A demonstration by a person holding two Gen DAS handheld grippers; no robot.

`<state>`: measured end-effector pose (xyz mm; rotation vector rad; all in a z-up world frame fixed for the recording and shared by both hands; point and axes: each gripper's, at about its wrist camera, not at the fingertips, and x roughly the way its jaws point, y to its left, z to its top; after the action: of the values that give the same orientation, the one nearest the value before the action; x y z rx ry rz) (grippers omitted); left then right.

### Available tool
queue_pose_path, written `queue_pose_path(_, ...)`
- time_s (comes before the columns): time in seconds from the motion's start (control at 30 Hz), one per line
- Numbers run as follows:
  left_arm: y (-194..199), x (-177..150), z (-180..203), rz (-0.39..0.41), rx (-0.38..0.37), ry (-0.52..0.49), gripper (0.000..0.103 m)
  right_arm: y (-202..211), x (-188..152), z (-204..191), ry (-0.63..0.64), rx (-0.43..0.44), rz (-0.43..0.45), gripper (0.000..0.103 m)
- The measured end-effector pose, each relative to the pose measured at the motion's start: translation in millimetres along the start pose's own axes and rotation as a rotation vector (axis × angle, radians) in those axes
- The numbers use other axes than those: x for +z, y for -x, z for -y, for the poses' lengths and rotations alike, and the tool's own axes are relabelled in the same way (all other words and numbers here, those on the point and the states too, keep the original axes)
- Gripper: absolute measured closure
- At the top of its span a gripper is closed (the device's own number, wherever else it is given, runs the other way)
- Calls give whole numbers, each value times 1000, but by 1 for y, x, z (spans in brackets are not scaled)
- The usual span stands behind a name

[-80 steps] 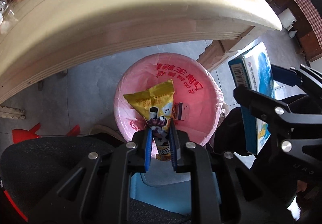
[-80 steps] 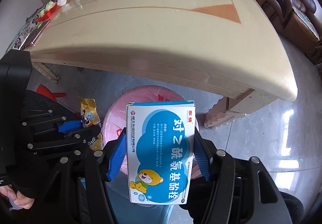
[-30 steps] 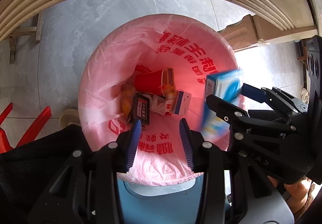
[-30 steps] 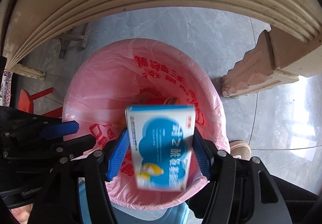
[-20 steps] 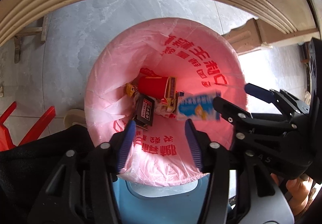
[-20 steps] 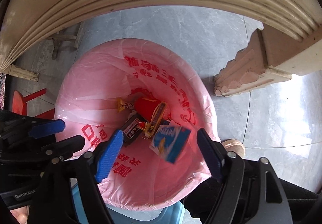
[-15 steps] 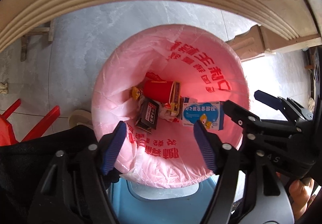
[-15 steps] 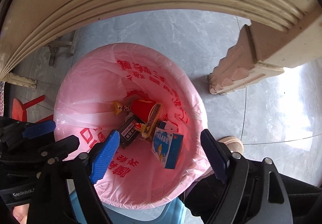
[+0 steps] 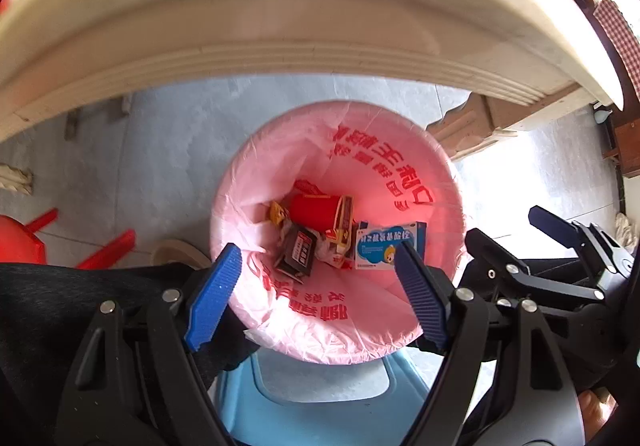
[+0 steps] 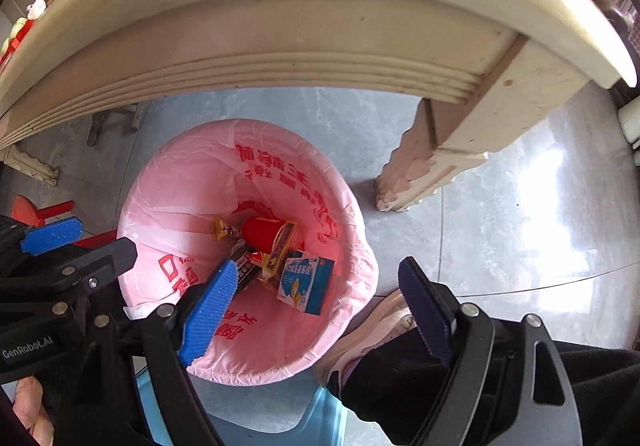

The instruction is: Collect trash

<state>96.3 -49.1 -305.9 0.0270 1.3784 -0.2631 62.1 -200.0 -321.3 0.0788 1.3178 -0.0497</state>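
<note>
The cream counter (image 9: pixel 304 25) arches across the top of both views, its ribbed edge above the grey tiled floor (image 10: pixel 500 230) and one carved leg (image 10: pixel 436 165) standing on the tiles just right of the bin; the bin (image 9: pixel 256 181), lined with a pink bag printed in red, sits on the floor below the counter edge, and a pale blue stool (image 9: pixel 320 406) shows under its near rim; a red plastic piece (image 9: pixel 24 242) lies at the far left, and a person's dark trouser leg and pink shoe (image 10: pixel 372 322) show beside the bin on the right; the left hand-held gripper (image 9: pixel 316 282) hangs over the bin pointing steeply down, its blue-padded jaws having just been opening and now wide apart with nothing between them; the right hand-held gripper (image 10: pixel 316 306) hangs beside it over the near right rim, its jaws likewise just spread and gripping nothing; all the trash lies at the bottom of the bag, well below both; the blue and white box (image 10: pixel 306 280) rests there tilted, on the right side of the heap and touching it; a red cup (image 9: pixel 314 211) lies on its side at the middle, a yellow-edged carton (image 9: pixel 340 230) leaning against it; a black packet (image 9: pixel 298 254) lies to the left of the box; a yellow wrapper (image 10: pixel 226 232) pokes out at the left of the cup.
</note>
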Motion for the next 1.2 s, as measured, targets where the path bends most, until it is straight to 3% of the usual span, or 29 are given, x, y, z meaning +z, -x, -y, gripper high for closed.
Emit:
queue_pose_path(0.43, 61, -9, 23, 150, 28, -38, 26, 75, -18, 11, -63, -100, 169, 21)
queue_pose_path(0.77, 123, -19, 47, 277, 92, -47, 26, 141, -23, 19, -90, -120, 310, 21)
queue_pose_path(0.87, 145, -20, 52, 321, 116, -46, 25, 164, -26, 22, -103, -131, 365, 13)
queue_pose_path(1.0, 176, -24, 56, 375, 109, -37, 21, 198, -29, 25, -113, -125, 448, 13)
queue_pose_path(1.2, 223, -35, 68, 476, 158, -46, 19, 247, -36, 20, -102, -178, 560, 13)
